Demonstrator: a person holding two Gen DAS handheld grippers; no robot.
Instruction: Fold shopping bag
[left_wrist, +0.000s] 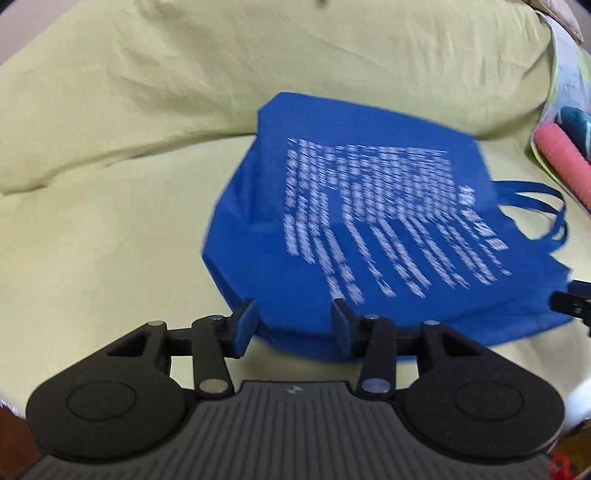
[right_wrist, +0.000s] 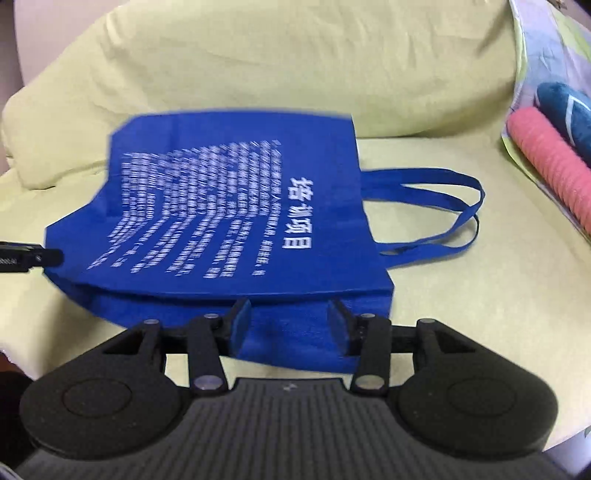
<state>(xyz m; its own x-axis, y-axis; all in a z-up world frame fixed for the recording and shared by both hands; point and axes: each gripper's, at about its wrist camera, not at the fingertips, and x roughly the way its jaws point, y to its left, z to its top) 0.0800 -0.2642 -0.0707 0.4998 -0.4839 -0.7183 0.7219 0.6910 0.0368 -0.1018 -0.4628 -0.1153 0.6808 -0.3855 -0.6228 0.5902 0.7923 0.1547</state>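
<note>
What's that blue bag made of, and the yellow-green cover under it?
The blue shopping bag looks like non-woven synthetic fabric: matte, slightly stiff, holding flat creases, with printed white text. The yellow-green cover seems soft woven cloth, perhaps cotton, judging by its loose wrinkles and dull surface.

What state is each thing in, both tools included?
Blue non-woven shopping bag with white print: lying flat on the cushion, unfolded, near edge between both tools' open fingers.
Blue bag handles: spread out flat to the right.
Left tool: open, at the bag's near edge.
Right tool: open, at the bag's near edge.
Pale green sofa cover: wrinkled.
Pink rolled towel: rolled, lying at the right.
</note>
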